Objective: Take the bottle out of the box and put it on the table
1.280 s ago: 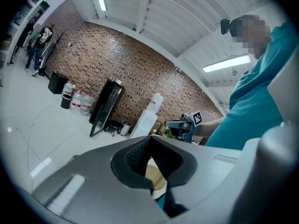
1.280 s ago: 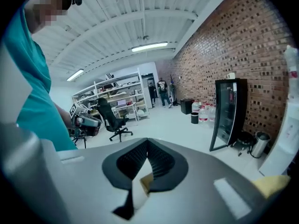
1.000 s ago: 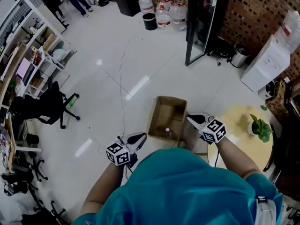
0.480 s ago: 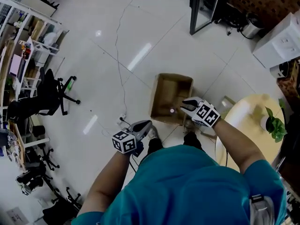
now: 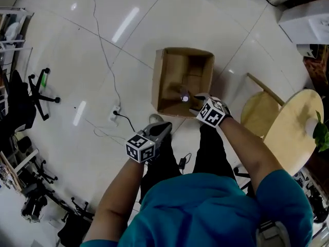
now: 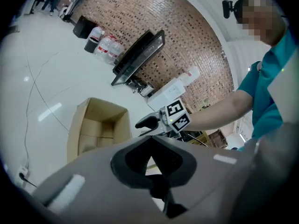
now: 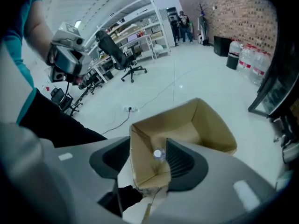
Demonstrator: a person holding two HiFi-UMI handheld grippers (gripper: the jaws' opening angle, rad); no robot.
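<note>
An open cardboard box [image 5: 172, 71] stands on the white floor. A clear bottle stands upright inside it near the front wall; only its cap [image 5: 185, 97] [image 7: 159, 154] shows. My right gripper [image 5: 196, 101] [image 7: 147, 160] hangs over the box's near edge, pointing steeply down. Its jaws are opening, with the box's corner and the bottle's cap lying below the gap and touching neither pad. My left gripper [image 5: 165, 127] [image 6: 151, 138] is shut and empty, left of and short of the box [image 6: 98, 129]. The left gripper view also shows the right gripper [image 6: 148, 123].
A round wooden table [image 5: 292, 133] with a green plant [image 5: 322, 134] stands at the right, a stool [image 5: 259, 112] beside it. A cable and wall plug [image 5: 115, 115] lie on the floor left of the box. An office chair [image 5: 38, 89] stands far left.
Both grippers have dropped toward the box. The right gripper's jaws, shut a second ago, have spread apart over the box's near edge. The head view has tilted further down.
</note>
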